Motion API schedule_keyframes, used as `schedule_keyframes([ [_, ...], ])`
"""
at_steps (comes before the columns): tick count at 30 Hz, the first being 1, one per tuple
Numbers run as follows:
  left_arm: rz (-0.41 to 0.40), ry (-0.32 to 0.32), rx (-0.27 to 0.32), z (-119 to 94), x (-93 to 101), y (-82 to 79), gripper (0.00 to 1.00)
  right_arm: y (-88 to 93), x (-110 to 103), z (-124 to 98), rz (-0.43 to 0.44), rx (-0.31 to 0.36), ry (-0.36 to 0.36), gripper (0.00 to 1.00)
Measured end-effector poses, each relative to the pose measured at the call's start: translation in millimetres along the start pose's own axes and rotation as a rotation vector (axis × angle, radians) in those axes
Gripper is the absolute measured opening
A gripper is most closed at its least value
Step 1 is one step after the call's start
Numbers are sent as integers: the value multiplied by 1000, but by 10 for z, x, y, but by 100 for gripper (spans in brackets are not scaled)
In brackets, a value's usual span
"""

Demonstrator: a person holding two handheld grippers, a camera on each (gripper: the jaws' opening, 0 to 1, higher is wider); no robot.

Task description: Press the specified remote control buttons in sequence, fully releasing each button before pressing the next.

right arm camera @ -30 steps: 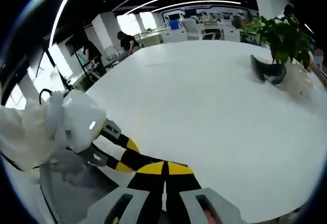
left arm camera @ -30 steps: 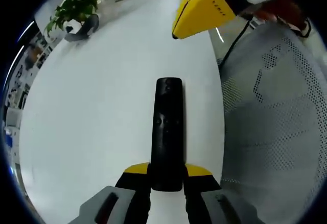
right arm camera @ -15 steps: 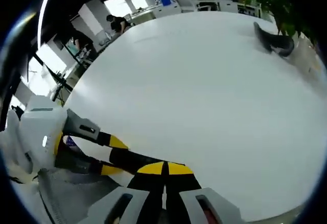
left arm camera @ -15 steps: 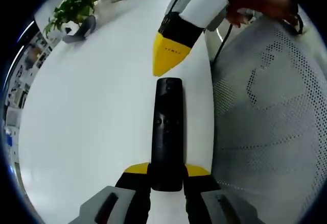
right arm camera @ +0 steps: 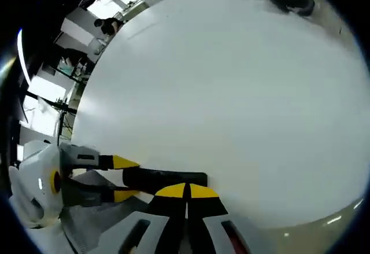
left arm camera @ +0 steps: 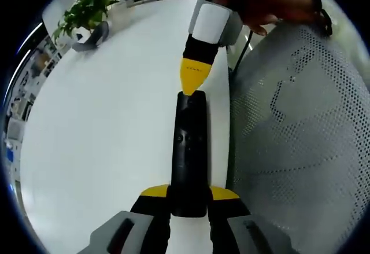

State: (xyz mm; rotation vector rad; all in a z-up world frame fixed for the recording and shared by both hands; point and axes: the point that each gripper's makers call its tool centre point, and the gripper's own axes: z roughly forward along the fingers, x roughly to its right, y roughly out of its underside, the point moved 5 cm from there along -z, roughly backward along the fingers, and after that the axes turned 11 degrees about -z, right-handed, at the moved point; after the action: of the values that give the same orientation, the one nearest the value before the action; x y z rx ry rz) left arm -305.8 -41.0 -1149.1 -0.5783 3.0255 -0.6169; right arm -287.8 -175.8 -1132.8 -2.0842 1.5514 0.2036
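Remote (left arm camera: 189,150): a long, slim black bar with smooth matte plastic and small round buttons near its middle, lying over the white surface (left arm camera: 104,121) near its right edge. Its near end is clamped in the left claw (left arm camera: 189,199), whose yellow-tipped jaws press both its sides. The right claw (left arm camera: 193,80), jaws together into one yellow wedge, points down at the remote's far end, touching or just above it; I cannot tell which. I judge the sequence at or just before a press, with how many remain unknown. To the right is a pale mesh chair back (left arm camera: 300,150), perforated and curved. In the right gripper view the remote (right arm camera: 165,179) lies beside the tips of the right claw (right arm camera: 186,191).
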Motion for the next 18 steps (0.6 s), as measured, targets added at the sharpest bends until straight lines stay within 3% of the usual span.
schedule_keyframes([
  [9, -2, -3, 11, -1, 46, 9, 24, 67, 32, 45, 14, -51, 20, 0],
  [18, -23, 3, 57, -8, 35, 42, 24, 66, 15, 46, 1, -43, 29, 0],
])
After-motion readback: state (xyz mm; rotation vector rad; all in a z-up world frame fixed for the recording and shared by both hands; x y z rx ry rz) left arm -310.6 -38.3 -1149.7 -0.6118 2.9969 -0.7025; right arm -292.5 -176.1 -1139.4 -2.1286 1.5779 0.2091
